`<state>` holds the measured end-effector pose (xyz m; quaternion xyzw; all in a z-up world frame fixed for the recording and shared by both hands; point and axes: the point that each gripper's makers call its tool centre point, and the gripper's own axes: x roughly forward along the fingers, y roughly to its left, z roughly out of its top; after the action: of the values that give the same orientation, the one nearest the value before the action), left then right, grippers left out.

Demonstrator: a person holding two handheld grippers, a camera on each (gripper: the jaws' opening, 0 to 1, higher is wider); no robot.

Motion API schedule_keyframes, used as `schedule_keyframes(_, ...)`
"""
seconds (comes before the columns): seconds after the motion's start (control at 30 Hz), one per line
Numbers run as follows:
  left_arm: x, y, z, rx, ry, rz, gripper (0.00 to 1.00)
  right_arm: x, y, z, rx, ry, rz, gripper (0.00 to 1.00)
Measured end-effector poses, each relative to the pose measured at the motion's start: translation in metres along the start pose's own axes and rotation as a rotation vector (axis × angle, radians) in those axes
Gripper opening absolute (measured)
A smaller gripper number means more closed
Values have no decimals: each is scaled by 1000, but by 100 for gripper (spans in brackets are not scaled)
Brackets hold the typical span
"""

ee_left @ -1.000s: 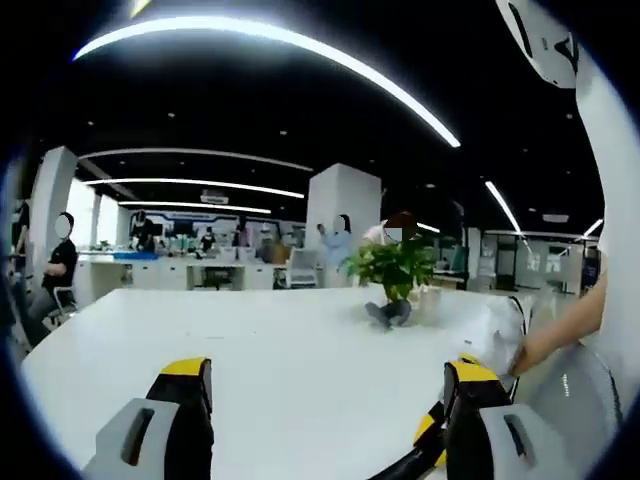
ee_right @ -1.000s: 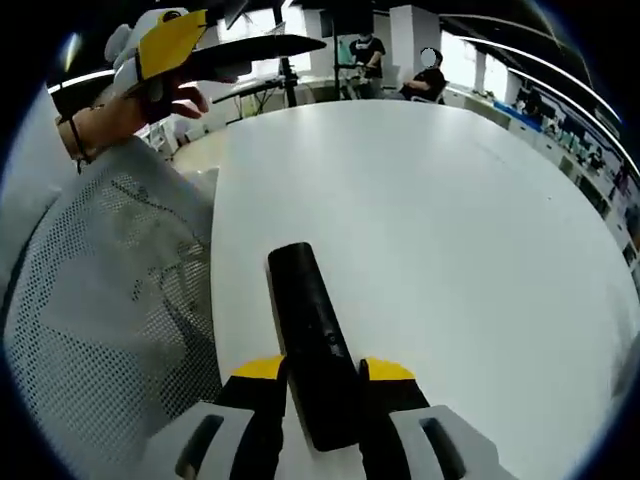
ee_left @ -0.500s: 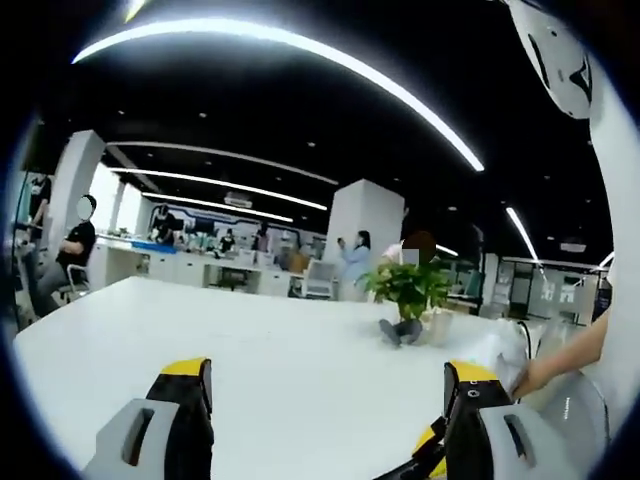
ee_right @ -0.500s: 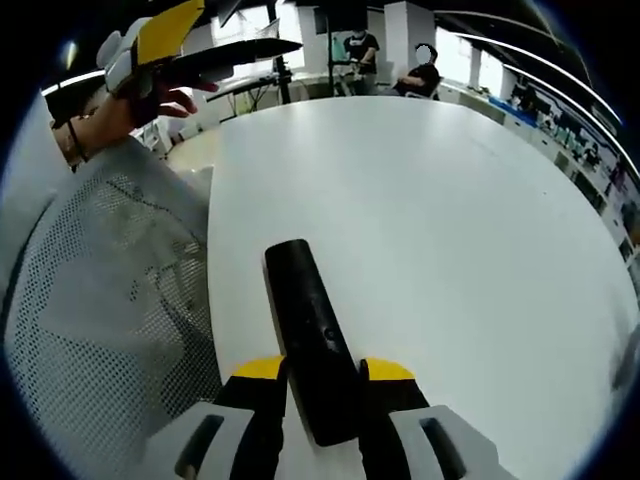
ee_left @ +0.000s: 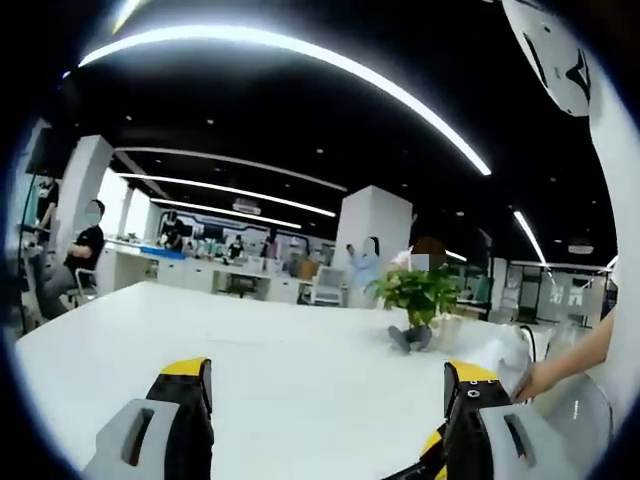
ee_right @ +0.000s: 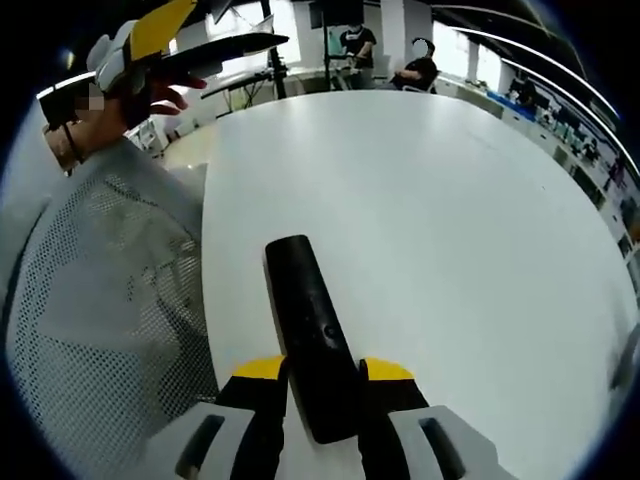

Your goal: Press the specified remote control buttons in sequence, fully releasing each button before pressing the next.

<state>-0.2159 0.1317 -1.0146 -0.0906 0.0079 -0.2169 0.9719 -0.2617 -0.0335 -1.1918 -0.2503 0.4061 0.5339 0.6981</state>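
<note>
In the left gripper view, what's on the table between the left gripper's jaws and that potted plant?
Nothing: bare white table runs from the left gripper to the potted plant.

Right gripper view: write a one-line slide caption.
Right gripper holds a black remote between its jaws above a white table.

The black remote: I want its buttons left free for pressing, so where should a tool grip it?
By its near end, across the narrow width, as the right tool does: the remote is long and slim, and an end grip from behind leaves the top face open.
</note>
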Motion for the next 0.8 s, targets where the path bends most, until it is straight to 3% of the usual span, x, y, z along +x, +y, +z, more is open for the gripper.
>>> schedule_keyframes(0.1, 0, 10, 2, -69, -18, 30, 100, 0, -4, 1, -6, 10, -3, 25)
schedule_keyframes(0.27, -3, 25, 6, -95, -48, 72, 100, 0, -10, 1, -17, 35, -1, 24)
schedule_keyframes(0.4, -1, 24, 4, -94, -39, 67, 100, 0, -16, 3, -31, 49, 1, 24)
schedule_keyframes(0.47, 2, 0, 3, -79, -36, 66, 100, 1, -20, 4, -35, 55, 1, 24)
schedule_keyframes(0.73, 1, 0, 0, -49, -9, 54, 99, 4, -43, 10, -70, 95, -11, 23)
schedule_keyframes(0.8, -9, 1, 7, -41, -4, 50, 99, 4, -50, 12, -67, 98, -15, 23)
